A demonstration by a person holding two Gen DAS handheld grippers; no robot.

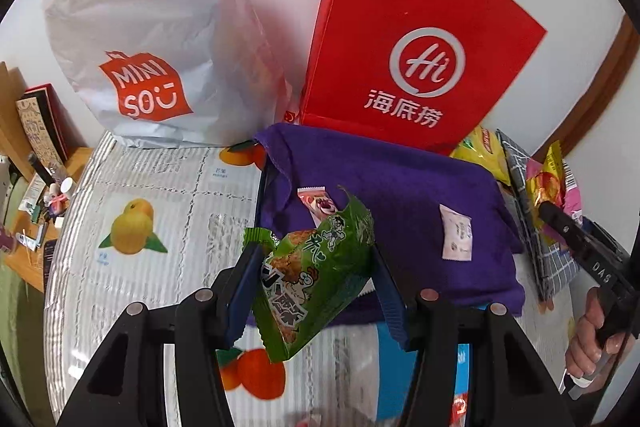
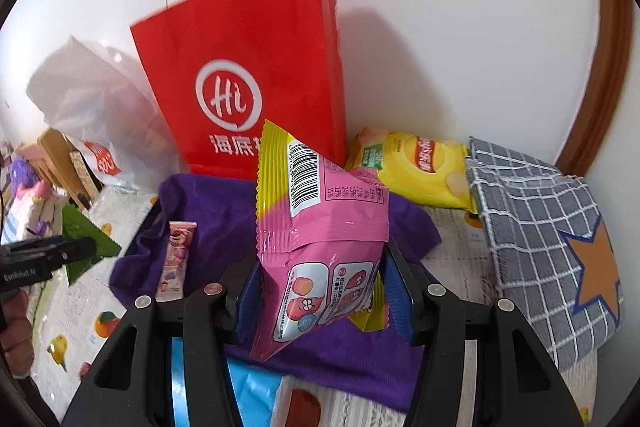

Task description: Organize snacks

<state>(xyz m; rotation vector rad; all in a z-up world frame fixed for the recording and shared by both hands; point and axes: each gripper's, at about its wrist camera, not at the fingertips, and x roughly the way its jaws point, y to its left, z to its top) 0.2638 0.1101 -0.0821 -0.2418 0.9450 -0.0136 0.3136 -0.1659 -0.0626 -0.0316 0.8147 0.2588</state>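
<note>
My left gripper (image 1: 316, 267) is shut on a green snack packet (image 1: 316, 275) and holds it above the near edge of a purple cloth (image 1: 400, 195). My right gripper (image 2: 320, 291) is shut on a pink and yellow snack packet (image 2: 320, 239), held above the same purple cloth (image 2: 224, 227). A small pink wafer packet (image 1: 318, 205) lies on the cloth; it also shows in the right wrist view (image 2: 176, 259). A small white sachet (image 1: 456, 233) lies on the cloth's right part. A yellow chips bag (image 2: 420, 167) lies behind the cloth.
A red paper bag (image 1: 420, 39) and a white MINISO bag (image 1: 148, 59) stand against the wall. A grey checked cloth bag (image 2: 552, 235) lies at the right. A fruit-print mat (image 1: 152, 195) covers the surface. A cluttered wooden shelf (image 1: 36, 195) is at the left.
</note>
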